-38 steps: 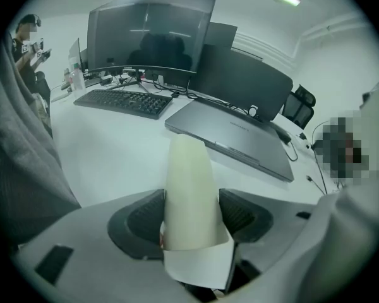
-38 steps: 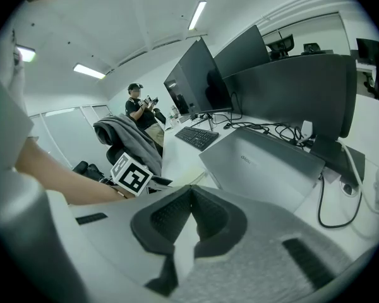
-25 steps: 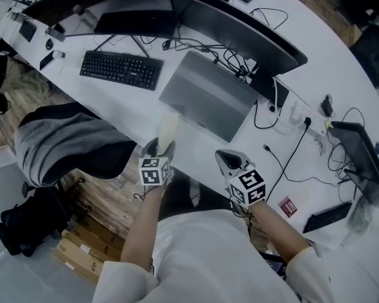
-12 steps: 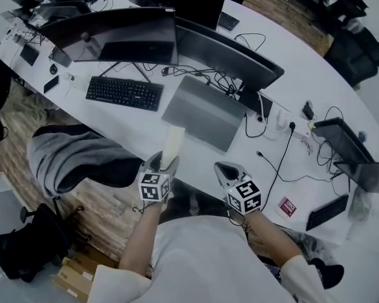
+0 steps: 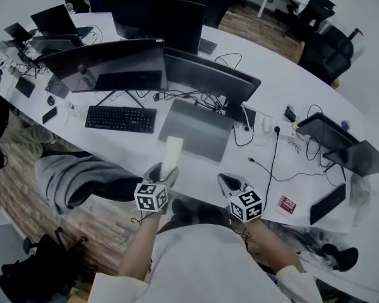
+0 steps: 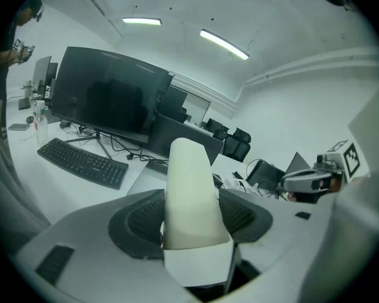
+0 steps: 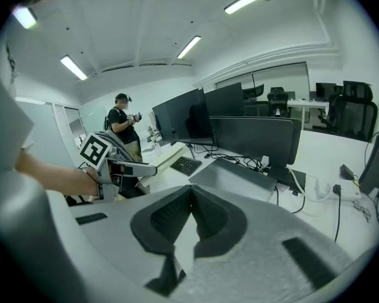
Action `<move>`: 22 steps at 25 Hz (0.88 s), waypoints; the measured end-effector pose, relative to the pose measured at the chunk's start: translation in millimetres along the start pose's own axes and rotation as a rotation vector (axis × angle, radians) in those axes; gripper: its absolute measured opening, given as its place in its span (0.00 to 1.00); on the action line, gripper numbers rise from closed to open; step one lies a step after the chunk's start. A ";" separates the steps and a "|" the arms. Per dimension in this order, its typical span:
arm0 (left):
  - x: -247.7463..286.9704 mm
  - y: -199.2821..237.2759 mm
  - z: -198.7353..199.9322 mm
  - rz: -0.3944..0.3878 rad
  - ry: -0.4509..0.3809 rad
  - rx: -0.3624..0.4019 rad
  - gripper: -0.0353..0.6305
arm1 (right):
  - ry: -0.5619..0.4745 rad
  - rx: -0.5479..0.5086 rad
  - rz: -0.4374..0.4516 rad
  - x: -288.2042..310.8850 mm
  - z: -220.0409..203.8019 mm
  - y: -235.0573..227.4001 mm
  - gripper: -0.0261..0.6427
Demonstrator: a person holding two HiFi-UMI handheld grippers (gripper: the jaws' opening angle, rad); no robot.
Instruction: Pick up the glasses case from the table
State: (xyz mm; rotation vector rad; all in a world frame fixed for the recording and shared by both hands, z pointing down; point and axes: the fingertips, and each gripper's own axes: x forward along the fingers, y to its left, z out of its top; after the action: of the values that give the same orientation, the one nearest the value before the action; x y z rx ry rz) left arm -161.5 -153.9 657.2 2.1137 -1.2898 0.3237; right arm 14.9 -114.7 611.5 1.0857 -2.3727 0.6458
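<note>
The glasses case (image 5: 172, 156) is a long cream-white box, and my left gripper (image 5: 162, 172) is shut on its near end. It sticks out forward over the front edge of the white table (image 5: 265, 84), clear of the surface. In the left gripper view the case (image 6: 188, 194) fills the gap between both dark pads. My right gripper (image 5: 229, 183) hangs beside it to the right, with its jaws shut and nothing between them. In the right gripper view the tips of the right gripper (image 7: 191, 201) meet, and the left gripper (image 7: 123, 164) with the case (image 7: 163, 153) shows at the left.
On the table lie a closed grey laptop (image 5: 196, 129), a black keyboard (image 5: 121, 118), several monitors (image 5: 114, 65), cables (image 5: 271, 160) and a red card (image 5: 287, 204). A chair draped with a grey jacket (image 5: 82, 178) stands at the left. A person (image 7: 122, 128) stands farther back.
Both grippers have risen, the left one carrying the case higher above the table. The head view now takes in more of the room.
</note>
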 end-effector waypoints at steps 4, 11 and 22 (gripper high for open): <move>-6.7 -2.9 6.2 -0.034 -0.019 0.020 0.45 | -0.030 0.024 -0.046 -14.5 -5.8 6.2 0.04; -22.1 -16.2 13.2 -0.065 -0.033 0.042 0.45 | -0.077 0.044 -0.078 -44.9 -12.4 7.6 0.04; -41.7 -48.6 32.8 0.002 -0.125 0.016 0.45 | -0.147 0.004 -0.094 -104.4 2.2 -52.1 0.04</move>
State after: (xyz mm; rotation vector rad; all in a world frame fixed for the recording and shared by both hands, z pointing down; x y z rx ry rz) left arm -143.6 -129.4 591.9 2.1757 -1.3645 0.2061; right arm 116.7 -86.5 561.9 1.2774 -2.4260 0.5549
